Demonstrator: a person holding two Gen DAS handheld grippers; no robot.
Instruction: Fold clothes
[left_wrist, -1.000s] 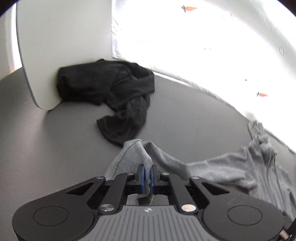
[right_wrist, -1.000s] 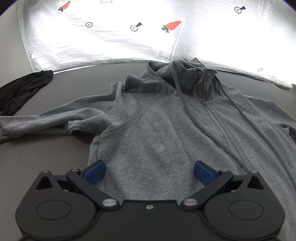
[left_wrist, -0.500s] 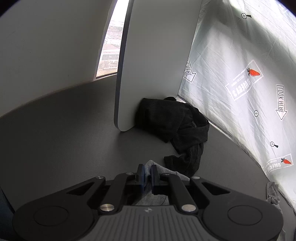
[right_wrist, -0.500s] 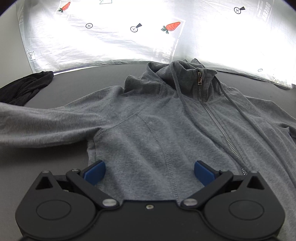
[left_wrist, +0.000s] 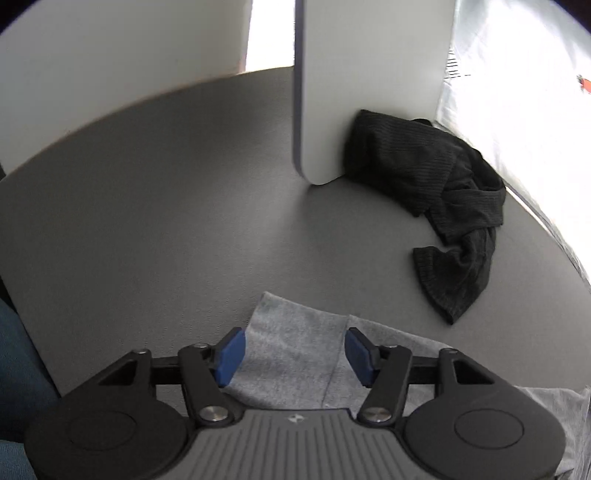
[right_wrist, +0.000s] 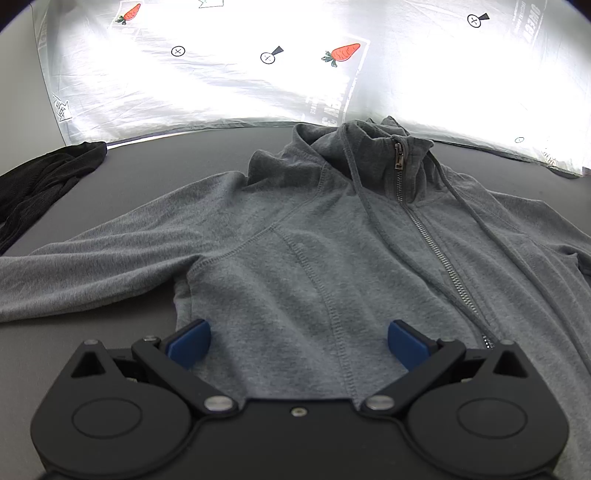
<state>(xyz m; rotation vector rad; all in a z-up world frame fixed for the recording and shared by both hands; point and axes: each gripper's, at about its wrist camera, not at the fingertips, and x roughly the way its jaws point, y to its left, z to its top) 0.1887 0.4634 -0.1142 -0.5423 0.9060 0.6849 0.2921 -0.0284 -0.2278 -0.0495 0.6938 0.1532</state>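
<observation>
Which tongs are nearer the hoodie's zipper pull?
Right. The right tongs hover open over the hoodie front, zipper pull straight ahead. The left tongs sit open over the sleeve cuff; no zipper there.

Left claw (left_wrist: 292, 355) has opened — sleeve cuff (left_wrist: 291, 332) released, lying flat.

hoodie (right_wrist: 314, 266) flat on table (left_wrist: 166, 221), sleeve (right_wrist: 92, 273) stretched leftward (toward the knit garment (left_wrist: 443, 192)), panel (left_wrist: 369, 92) behind it
</observation>
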